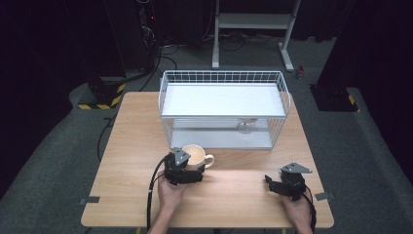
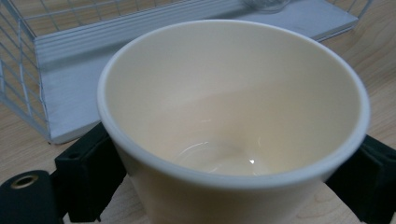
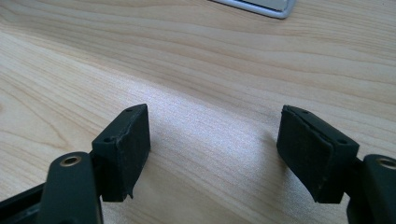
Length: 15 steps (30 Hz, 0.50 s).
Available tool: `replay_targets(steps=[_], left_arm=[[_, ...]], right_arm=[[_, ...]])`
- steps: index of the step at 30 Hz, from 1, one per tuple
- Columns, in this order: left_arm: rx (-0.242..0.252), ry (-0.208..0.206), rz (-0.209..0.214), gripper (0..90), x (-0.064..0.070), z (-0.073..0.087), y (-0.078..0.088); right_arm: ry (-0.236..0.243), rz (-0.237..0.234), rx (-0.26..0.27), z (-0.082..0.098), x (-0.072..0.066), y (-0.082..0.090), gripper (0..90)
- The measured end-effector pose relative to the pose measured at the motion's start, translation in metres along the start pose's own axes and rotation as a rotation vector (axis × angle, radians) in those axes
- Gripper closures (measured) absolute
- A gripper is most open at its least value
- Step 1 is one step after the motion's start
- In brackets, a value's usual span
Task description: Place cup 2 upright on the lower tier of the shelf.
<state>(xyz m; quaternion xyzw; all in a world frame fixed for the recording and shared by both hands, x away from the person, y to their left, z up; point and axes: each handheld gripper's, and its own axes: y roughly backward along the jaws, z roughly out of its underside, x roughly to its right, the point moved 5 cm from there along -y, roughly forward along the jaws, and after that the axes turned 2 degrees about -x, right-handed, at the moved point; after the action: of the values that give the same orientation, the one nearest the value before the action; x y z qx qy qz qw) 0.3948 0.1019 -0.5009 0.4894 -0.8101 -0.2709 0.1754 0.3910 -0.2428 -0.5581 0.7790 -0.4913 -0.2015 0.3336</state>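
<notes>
A cream mug (image 1: 197, 155) stands on the wooden table (image 1: 136, 146), just in front of a white wire rack (image 1: 221, 78), with its handle to the right. My left gripper (image 1: 194, 165) is shut on the mug. In the left gripper view the empty mug (image 2: 233, 116) sits between the black pads (image 2: 88, 177), which press on its sides. My right gripper (image 1: 272, 183) rests low at the table's front right. Its fingers (image 3: 123, 149) stand wide open over bare wood, holding nothing.
The rack has a white upper shelf (image 1: 221, 100) and a lower shelf (image 1: 214, 140), where a clear glass (image 1: 246, 127) stands. Cables (image 1: 104, 129) run on the floor to the left. A white stand (image 1: 253, 22) is behind the table.
</notes>
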Motion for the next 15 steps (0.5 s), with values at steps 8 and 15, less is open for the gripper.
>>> replay_targets(steps=[8, 15], left_arm=[[0.003, -0.007, -0.014, 8.8, -0.005, -0.011, -0.004], [0.009, 0.028, -0.019, 8.8, -0.013, -0.018, -0.011]], right_arm=[[0.0, 0.0, 0.0, 0.0, 0.0, 0.0, 25.7], [0.003, 0.0, 0.001, 0.0, 0.0, 0.0, 25.6]])
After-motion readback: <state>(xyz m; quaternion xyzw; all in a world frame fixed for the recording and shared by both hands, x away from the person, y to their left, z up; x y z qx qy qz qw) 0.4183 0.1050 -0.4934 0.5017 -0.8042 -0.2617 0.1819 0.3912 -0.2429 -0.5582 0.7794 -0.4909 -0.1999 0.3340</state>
